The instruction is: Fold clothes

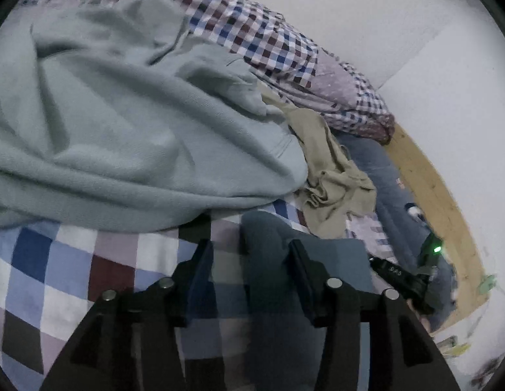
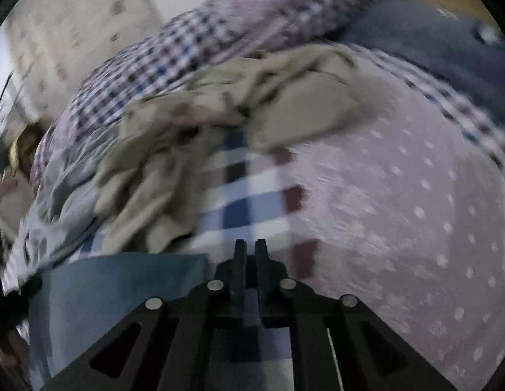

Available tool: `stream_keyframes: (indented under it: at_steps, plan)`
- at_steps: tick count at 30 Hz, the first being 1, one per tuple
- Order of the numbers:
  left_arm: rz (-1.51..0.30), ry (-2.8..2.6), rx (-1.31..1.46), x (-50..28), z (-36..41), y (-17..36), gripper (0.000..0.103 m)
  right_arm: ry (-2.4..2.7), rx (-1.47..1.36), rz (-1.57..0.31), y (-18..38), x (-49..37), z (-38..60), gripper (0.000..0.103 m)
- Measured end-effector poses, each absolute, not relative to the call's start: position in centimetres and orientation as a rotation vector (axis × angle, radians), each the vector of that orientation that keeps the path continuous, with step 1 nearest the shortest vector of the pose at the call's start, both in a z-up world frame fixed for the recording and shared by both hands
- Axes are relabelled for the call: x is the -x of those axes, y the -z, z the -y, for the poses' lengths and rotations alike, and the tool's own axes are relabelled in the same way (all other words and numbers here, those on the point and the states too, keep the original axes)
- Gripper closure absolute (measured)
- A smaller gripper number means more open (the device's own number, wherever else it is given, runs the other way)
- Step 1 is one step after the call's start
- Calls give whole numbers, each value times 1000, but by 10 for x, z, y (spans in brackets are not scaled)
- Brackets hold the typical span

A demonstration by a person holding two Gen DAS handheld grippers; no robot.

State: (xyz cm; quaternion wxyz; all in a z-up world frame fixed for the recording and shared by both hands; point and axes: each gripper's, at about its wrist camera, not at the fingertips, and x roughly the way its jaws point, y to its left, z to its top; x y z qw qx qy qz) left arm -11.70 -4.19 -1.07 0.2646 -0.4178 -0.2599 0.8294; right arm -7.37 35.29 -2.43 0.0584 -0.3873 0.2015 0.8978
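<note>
Left gripper (image 1: 250, 254) wide over folded blue garment (image 1: 333, 257); right gripper (image 2: 250, 249) nearly closed, empty.

Only one bit of lettering could be made out. On the black device (image 1: 397, 273) lying at the near right of the bed, just under a small green light (image 1: 436, 250), white capitals read what looked like "DAS", though the view was too small and blurred to be sure of it. The right wrist view was smeared with motion, and nothing in it could be read: no label, brand, number or sign on any cloth.
</note>
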Motion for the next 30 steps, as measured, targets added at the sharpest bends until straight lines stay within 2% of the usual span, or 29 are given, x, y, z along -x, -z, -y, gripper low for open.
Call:
stream_keyframes:
  at_steps: [2, 3, 4, 7, 10, 19, 25, 26, 30]
  plan:
    - [706, -2234, 1137, 114, 44, 10, 46, -2701, 1146, -630, 20, 63, -361, 78]
    - [696, -2236, 1142, 112, 44, 9, 44, -2698, 1129, -628, 16, 56, -364, 64]
    - [681, -2243, 1145, 109, 43, 8, 40, -2696, 1111, -616, 12, 48, -366, 57]
    - [628, -2261, 1160, 98, 41, 5, 36, -2692, 1080, -603, -2, 22, -368, 56]
    - [596, -2261, 1173, 82, 43, 2, 26, -2704, 1050, -620, -20, -13, -364, 56]
    - [298, -2418, 1159, 8, 37, -12, 25, -2757, 1011, -488, -51, -117, -310, 50]
    - [333, -2395, 1154, -41, 49, -10, 18, -2766, 1059, -389, -51, -175, -272, 50]
    - [318, -2393, 1151, -49, 49, -10, 13, -2771, 1060, -381, -52, -185, -266, 50]
    - [215, -2381, 1166, -77, 45, -7, 9, -2771, 1054, -363, -53, -216, -253, 49]
